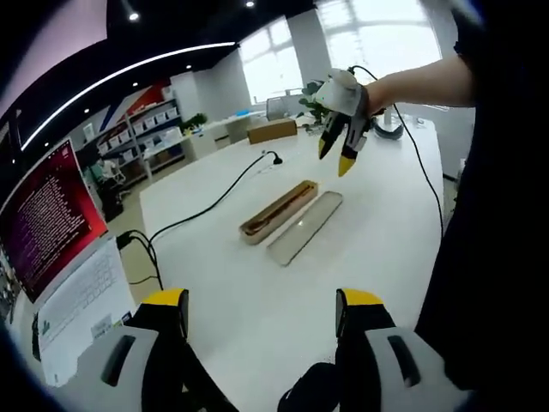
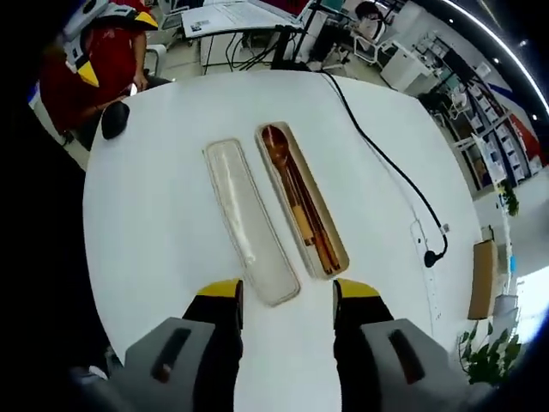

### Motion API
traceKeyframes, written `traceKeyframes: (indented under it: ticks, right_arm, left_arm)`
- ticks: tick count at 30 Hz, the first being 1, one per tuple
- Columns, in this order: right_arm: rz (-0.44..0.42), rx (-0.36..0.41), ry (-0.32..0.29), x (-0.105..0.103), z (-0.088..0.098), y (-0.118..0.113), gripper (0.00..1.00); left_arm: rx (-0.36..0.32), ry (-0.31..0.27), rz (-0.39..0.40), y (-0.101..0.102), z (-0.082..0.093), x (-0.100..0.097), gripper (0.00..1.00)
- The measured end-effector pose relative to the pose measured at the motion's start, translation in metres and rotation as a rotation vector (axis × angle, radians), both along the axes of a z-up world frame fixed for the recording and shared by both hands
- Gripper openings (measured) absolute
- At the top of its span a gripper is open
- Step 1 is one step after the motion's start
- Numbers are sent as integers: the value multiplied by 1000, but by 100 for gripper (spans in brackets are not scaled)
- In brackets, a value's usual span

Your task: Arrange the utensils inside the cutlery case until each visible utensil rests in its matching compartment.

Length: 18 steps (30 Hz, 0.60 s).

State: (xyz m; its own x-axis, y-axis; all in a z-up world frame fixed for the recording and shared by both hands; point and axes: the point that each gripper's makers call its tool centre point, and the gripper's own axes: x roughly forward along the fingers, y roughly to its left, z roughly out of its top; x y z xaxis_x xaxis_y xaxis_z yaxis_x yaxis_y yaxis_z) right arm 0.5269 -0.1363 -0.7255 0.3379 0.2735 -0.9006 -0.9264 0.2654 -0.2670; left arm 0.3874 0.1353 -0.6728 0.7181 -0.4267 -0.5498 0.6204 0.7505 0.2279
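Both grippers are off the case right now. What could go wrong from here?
1. The lid lies right beside the case, long edges nearly touching. A jaw reaching in may nudge it.
2. The spoon and other utensils lie packed together in the narrow case, so gripping one may drag another.
3. A black cable runs across the table near the case; the right gripper might snag it.
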Motion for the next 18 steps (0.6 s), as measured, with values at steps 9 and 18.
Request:
traceKeyframes:
  ticks: [9, 18]
  right_arm:
    - [-70, 0, 2, -19, -5, -27, 47]
    - [-131, 1, 8, -35, -15, -49, 53]
  left_arm:
    - [-2, 10, -67, -10, -8, 15, 72]
    - [9, 19, -106, -14, -18, 25, 72]
